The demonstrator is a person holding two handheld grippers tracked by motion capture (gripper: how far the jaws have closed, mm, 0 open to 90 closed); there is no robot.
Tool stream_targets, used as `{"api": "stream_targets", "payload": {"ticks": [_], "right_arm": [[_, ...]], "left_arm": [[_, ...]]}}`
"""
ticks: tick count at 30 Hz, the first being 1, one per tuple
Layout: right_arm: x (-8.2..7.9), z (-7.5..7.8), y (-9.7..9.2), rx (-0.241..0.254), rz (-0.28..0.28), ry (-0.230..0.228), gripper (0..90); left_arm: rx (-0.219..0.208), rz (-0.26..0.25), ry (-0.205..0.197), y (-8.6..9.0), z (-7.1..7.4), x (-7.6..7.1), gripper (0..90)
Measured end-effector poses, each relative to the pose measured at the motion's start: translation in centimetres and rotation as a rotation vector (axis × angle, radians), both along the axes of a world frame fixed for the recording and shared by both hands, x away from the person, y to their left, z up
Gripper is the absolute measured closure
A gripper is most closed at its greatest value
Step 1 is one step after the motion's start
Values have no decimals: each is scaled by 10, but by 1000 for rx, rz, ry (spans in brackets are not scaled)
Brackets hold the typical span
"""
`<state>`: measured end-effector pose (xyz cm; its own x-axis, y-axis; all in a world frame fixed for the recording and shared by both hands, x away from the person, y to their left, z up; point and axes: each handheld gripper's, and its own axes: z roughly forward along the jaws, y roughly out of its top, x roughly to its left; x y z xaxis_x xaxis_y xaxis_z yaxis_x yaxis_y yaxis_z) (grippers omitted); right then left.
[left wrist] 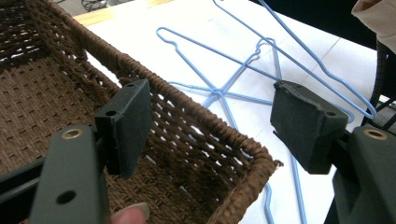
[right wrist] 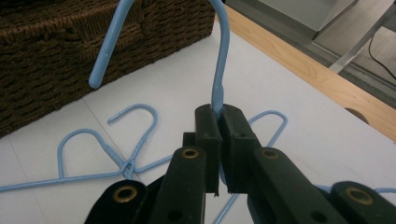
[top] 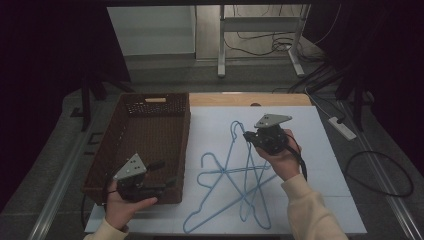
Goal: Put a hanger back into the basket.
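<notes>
1. Blue wire is what matters here: the right gripper (right wrist: 219,119) has its fingers (right wrist: 208,135) closed tight on the neck of one light-blue wire coat hanger (top: 239,132), just below its hook. In the high view that gripper (top: 252,137) is held above the white table (top: 320,150), near its middle, and the hanger's hook stands up from the fingers.

2. Lift with care. Three more light-blue wire hangers (top: 227,187) lie crossed in a star on the table, and the gripped one reaches down among them (whether its lower bar is caught under another I cannot tell). Raising it straight up, slowly, should let it slip free rather than drag the pile.

3. If a second hanger starts to rise with it, a small shake or tilt should part them before carrying on.

4. Keep the grip on the neck. The wire is thin and smooth, so the hanger is likely to swing below the fingers; a steady, level carry keeps that swing small.

5. The likely goal is the brown woven wicker basket (top: 150,125) at the left of the table, touching its edge. Carry the hanger high enough for its lowest bar to clear the basket's rim (left wrist: 196,109).

6. The left gripper (left wrist: 210,121) hovers over the basket's near right corner with its fingers (left wrist: 126,123) wide open and nothing between them. It should stay clear of the incoming hanger, or be ready to steady the basket.
</notes>
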<state>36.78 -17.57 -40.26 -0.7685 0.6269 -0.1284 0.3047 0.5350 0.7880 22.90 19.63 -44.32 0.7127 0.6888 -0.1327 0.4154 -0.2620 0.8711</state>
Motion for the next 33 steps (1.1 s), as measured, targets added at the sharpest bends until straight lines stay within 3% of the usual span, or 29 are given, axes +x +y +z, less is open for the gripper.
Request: {"api": "stream_targets", "payload": {"ticks": [10,21,33], "right_arm": [[-8,6,-4,50,-23,-28,865],[-9,7,0,52,-33,-43,865],[-14,8,12,49,-56,-58,865]], "left_arm": [[-5,-4,5,-5,2,3,296],[-9,-18,12,-16,8,8,296],[23,-117,50,-75,15,22,296]]}}
